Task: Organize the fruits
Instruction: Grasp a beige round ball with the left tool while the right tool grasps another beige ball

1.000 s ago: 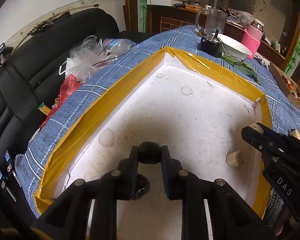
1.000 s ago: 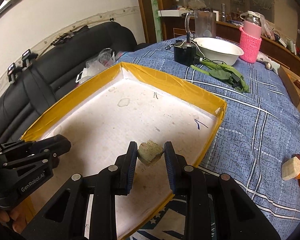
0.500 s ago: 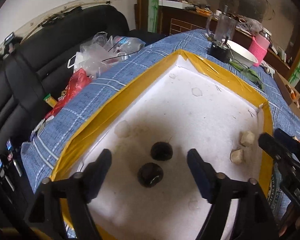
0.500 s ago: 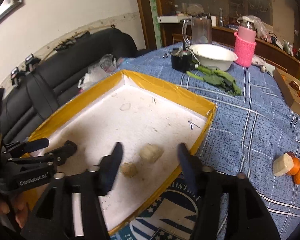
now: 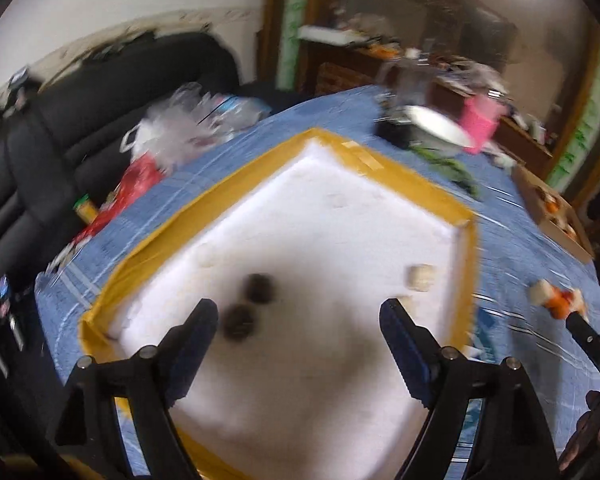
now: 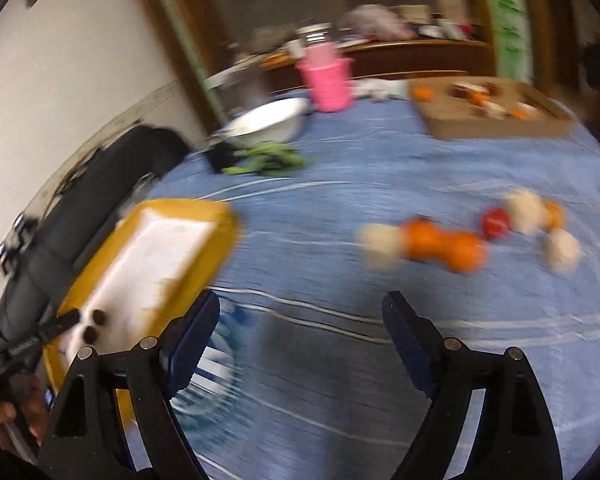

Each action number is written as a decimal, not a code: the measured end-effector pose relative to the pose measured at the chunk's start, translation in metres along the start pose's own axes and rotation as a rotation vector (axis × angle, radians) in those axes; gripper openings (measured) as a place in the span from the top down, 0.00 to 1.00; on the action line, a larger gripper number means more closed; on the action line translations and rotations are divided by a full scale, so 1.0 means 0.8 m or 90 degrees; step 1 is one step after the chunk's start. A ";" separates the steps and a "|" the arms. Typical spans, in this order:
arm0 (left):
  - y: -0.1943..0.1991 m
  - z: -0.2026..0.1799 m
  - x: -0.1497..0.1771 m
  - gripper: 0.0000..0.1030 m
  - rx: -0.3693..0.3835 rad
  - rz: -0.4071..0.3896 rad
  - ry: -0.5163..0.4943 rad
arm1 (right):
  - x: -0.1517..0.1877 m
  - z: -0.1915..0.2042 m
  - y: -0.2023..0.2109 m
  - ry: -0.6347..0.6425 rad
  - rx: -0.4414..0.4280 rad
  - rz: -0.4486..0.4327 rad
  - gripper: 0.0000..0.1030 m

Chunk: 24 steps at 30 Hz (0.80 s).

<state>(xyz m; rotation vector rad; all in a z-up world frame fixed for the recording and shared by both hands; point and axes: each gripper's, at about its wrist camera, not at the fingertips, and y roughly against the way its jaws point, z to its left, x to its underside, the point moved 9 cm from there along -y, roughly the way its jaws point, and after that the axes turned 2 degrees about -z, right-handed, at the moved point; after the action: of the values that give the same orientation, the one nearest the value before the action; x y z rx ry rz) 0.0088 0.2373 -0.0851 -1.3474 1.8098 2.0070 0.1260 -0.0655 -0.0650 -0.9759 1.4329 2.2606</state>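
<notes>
Blue checked cloth covers the tabletop [image 6: 340, 168], with a black seat and a cluttered wooden sideboard behind it; both views are blurred. On the cloth sits a shallow white tray [image 5: 466, 236] edged in yellow tape. Inside it, two dark round fruits [image 5: 256, 288] lie just beside each other near the left tongs [image 5: 296, 326], and two pale chunks [image 5: 420, 278] rest close to the tray's right wall. The left tongs hang over the tray with jaws spread wide and nothing between them. The right tongs [image 6: 300, 320] are over bare cloth beside the tray, jaws opening, also empty. Ahead of them on the cloth lies a loose cluster of fruit: two orange pieces [image 6: 444, 244] touching, a small red one [image 6: 496, 222], and several pale chunks around them. Further back stand a white bowl [image 6: 268, 124], green leaves [image 6: 272, 158], a pink holder [image 6: 328, 84] and a cardboard box [image 6: 492, 120] holding more fruit. A hand [image 6: 4, 416] grips the left tool's handle at the lower left of the right view
</notes>
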 end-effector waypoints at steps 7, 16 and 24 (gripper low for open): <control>0.016 -0.147 0.023 0.15 0.093 -0.029 -0.168 | 0.021 -0.147 0.060 -0.065 0.112 -0.024 0.18; -0.020 -0.279 0.055 0.15 0.144 0.006 -0.272 | 0.001 -0.227 0.046 -0.059 0.186 -0.013 0.38; -0.062 -0.344 0.054 0.15 0.146 0.018 -0.304 | -0.023 -0.237 -0.011 -0.007 0.204 0.018 0.56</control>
<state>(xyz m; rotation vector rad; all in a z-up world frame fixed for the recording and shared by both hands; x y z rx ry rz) 0.1561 -0.0019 -0.1194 -0.7060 1.7625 1.8544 0.2179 -0.2265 -0.1109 -0.8431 1.7452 1.9655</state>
